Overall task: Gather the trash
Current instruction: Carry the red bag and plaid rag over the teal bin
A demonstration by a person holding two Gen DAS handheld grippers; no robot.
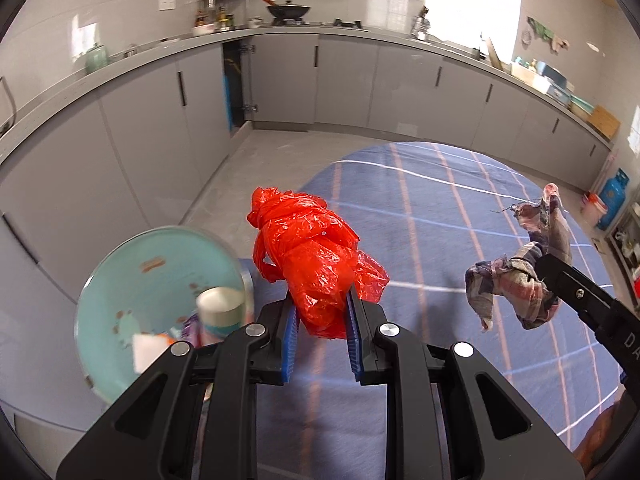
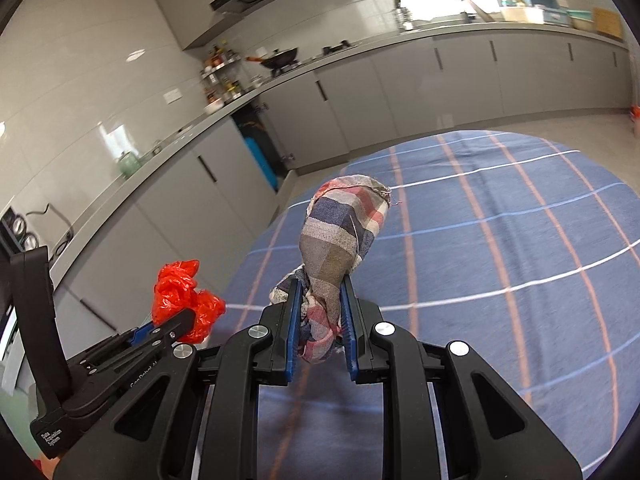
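Kitchen, grey cabinets (image 1: pixel 140 120) running along two walls under a grey counter; one cabinet door ajar at the corner. Wok (image 1: pixel 288 10) on the hob, a rack of bottles (image 1: pixel 220 4) to its left, a bright window to its right. Blue gas cylinder (image 1: pixel 614 196) on the floor at the far right.

Below both grippers: a table under a blue checked cloth (image 1: pixel 440 208), its surface bare ahead of them. Left of the table edge, a pale teal bin (image 1: pixel 152 264), blurred, with a white cup and scraps inside. Nothing stands between the grippers and the bin.

Left gripper (image 1: pixel 322 312): clenched on a crumpled red plastic bag (image 1: pixel 308 248). The bag's long axis runs forward and up from the jaws, its knotted end pointing away from the camera, slightly left. It hangs over the table's left edge, just right of the bin.

Right gripper (image 2: pixel 320 312): clenched on a checked rag (image 2: pixel 340 240) of grey, navy and red. The rag stands up out of the jaws, its long axis leaning slightly right, the frayed tip farthest away. It is off the cloth, over the table.

The grippers are side by side, near but apart.
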